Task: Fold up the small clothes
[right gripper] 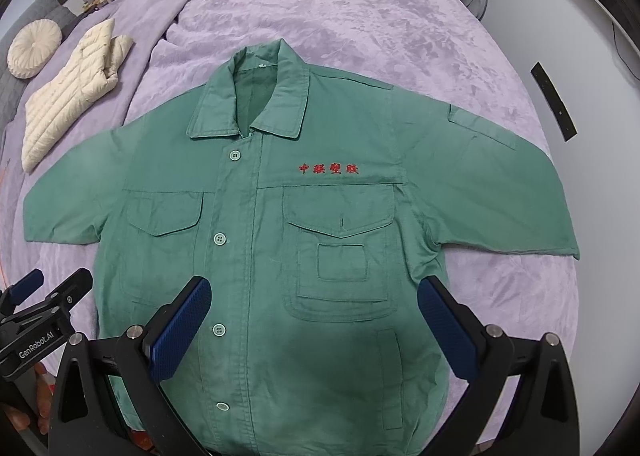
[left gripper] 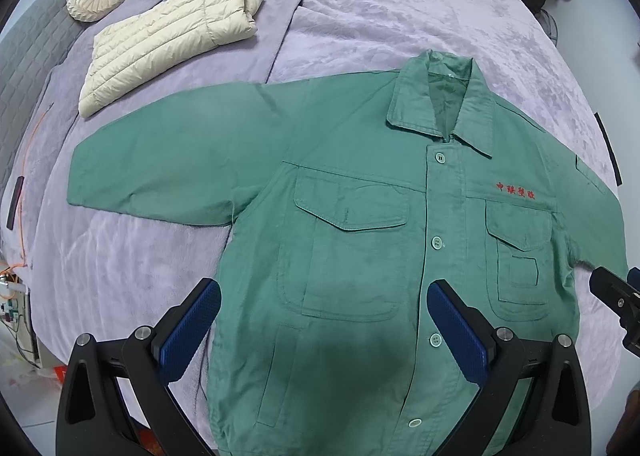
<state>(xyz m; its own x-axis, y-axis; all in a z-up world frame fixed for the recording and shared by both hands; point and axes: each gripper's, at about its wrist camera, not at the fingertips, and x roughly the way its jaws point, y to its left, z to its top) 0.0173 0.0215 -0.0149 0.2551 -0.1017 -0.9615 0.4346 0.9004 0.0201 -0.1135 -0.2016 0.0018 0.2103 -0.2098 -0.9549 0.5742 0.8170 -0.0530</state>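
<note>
Both claws, left claw [left gripper: 324, 298] and right claw [right gripper: 314, 294], gape above the flat green cotton jacket [right gripper: 280, 236] on plush lilac bedding [right gripper: 360, 15].

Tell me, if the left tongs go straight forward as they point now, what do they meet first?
Most likely the green jacket, around its chest pocket. The left tongs are open over the jacket's front with nothing between them and the cloth, though depth is hard to judge here.

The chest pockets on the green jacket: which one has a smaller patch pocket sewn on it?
The chest pocket directly below the red embroidered characters carries it; the other chest pocket, across the button placket, is plain.
</note>
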